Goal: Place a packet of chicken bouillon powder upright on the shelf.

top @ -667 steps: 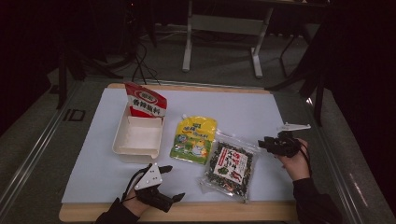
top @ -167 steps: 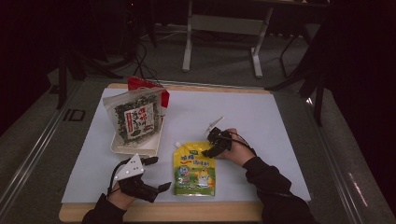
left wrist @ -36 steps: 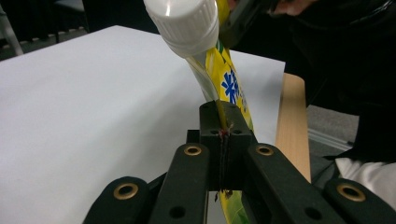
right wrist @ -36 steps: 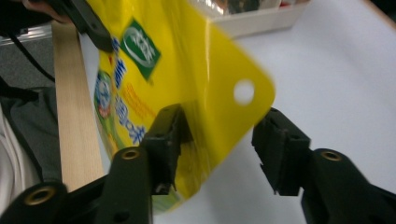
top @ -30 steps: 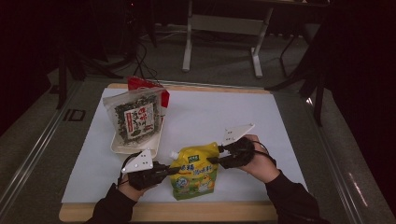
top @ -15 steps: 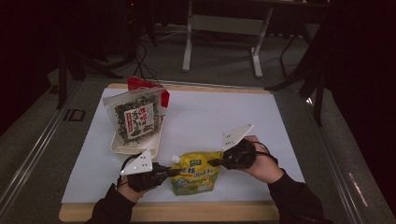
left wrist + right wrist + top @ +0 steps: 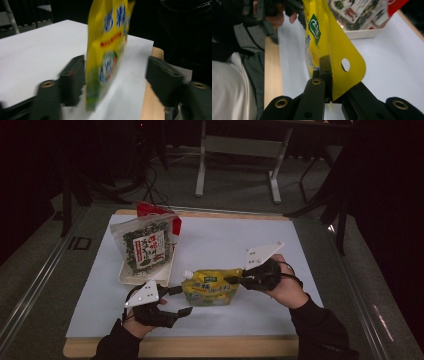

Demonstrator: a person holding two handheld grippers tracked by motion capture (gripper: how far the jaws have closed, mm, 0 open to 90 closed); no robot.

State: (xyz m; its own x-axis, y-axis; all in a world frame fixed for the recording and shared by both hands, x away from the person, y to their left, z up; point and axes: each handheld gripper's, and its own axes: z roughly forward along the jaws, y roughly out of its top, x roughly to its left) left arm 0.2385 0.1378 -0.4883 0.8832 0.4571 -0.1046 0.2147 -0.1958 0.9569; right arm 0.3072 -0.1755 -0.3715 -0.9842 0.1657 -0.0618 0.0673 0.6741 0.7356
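- The yellow pouch (image 7: 210, 287) hangs just above the white sheet (image 7: 220, 240) near the front of the table, between the two hands, its white spout (image 7: 187, 274) toward the tray.
- The right gripper (image 7: 239, 280) is clamped on the pouch's corner; in the right gripper view its jaws pinch the flat yellow edge (image 7: 337, 82) beside the punched hole (image 7: 345, 64), with nothing else between them.
- The left gripper (image 7: 181, 301) has just been opening. In the left gripper view the pouch (image 7: 107, 50) stands upright between the spread jaws: the left pad lies against or just beside the pouch, I cannot tell which through the blur, and the right pad stands well apart, so it no longer grips.
- The white tray (image 7: 131, 278) sits at the left rear of the sheet, and in it the dark seaweed packet (image 7: 145, 245) leans in front of a red packet (image 7: 152, 211).
- Step in hand, as I judge it: the pouch is being passed wholly to the right gripper and lifted, to go into the tray with the other two packets.
- The next move calls for the left gripper to draw clear, then for the right to carry the hanging pouch over the tray's near rim and lower it beside the seaweed packet.
- Held by one corner, the pouch may swing or slip, so the carry should be slow.
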